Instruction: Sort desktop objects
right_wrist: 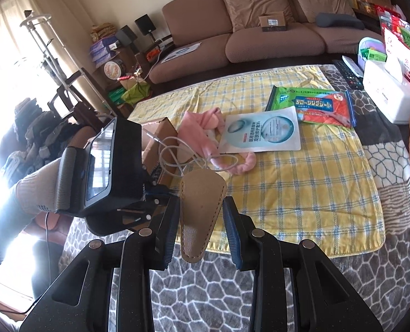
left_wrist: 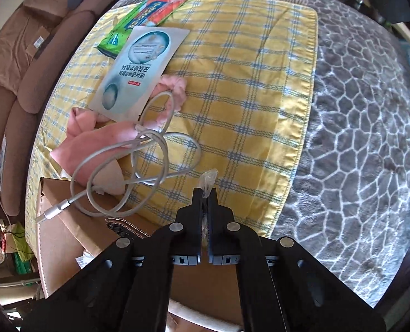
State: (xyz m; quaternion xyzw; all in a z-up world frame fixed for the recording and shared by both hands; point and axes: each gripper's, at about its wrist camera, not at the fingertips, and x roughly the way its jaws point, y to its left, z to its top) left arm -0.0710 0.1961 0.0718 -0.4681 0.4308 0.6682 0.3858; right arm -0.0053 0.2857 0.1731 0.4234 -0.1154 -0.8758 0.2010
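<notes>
Sorting barely begun: left gripper [left_wrist: 205,193] fingers pinch a clear wrapper [left_wrist: 208,179]; right gripper [right_wrist: 200,207] fingers hold a leather sheath [right_wrist: 198,215]; cable [left_wrist: 138,166], packets unsorted.

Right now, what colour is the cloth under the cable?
Yellow with blue and white checks; the cloth shows best in the left wrist view, under the cable.

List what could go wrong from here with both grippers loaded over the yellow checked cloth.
1. The left gripper pinches only a thin crinkled clear plastic wrapper; it might slide out.
2. The tan stitched leather sheath sits in the right gripper, jaws partly spread; it may twist loose.
3. The looped white charging cable lies over the pink fabric headband and brown cardboard box edge; lifting either could drag it.
</notes>
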